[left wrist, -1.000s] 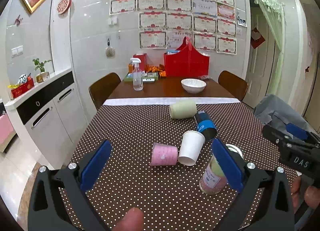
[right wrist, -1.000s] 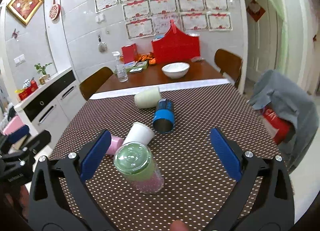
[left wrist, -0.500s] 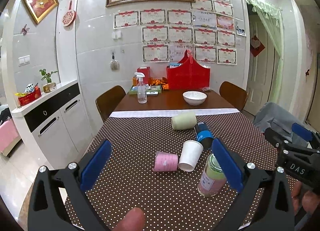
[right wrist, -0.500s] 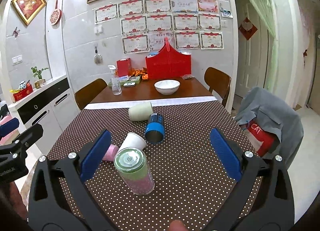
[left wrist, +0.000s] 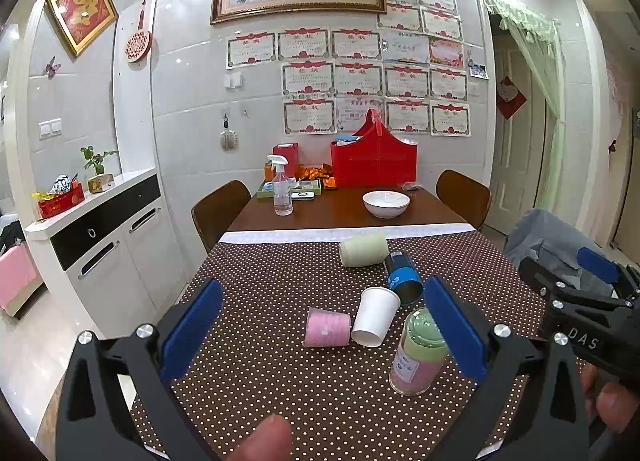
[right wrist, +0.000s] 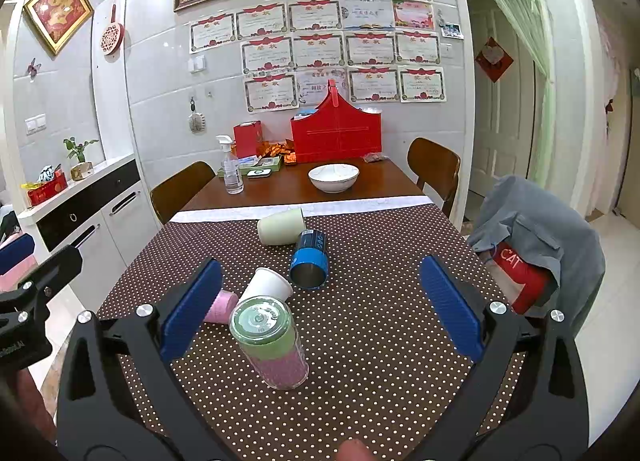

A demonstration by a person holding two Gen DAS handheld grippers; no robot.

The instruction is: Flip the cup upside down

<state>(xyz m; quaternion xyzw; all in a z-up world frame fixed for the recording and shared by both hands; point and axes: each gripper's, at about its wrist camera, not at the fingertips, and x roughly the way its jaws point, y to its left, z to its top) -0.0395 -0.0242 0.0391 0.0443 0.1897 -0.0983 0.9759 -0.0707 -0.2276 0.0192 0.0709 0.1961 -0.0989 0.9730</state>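
Note:
A green-and-pink cup (left wrist: 418, 353) (right wrist: 270, 343) stands upside down on the dotted tablecloth (left wrist: 280, 381), base up. Behind it lie a white paper cup (left wrist: 376, 321) (right wrist: 266, 285), a pink cup (left wrist: 327, 328) (right wrist: 222, 305), a blue can-like cup (left wrist: 402, 277) (right wrist: 310, 259) and a pale green cup (left wrist: 363, 249) (right wrist: 280, 226), all on their sides. My left gripper (left wrist: 320, 331) is open and empty above the near table. My right gripper (right wrist: 316, 311) is open and empty, held back from the standing cup. The right gripper also shows in the left wrist view (left wrist: 580, 301).
A white bowl (left wrist: 386, 203), spray bottle (left wrist: 282, 191) and red basket (left wrist: 374, 159) sit on the bare wood at the far end. Chairs stand at both sides; one on the right holds a grey jacket (right wrist: 540, 229). A white cabinet (left wrist: 100, 245) runs along the left.
Both grippers have pulled back and tilted up from the table, so the cups look smaller and lower. The cups have not moved.

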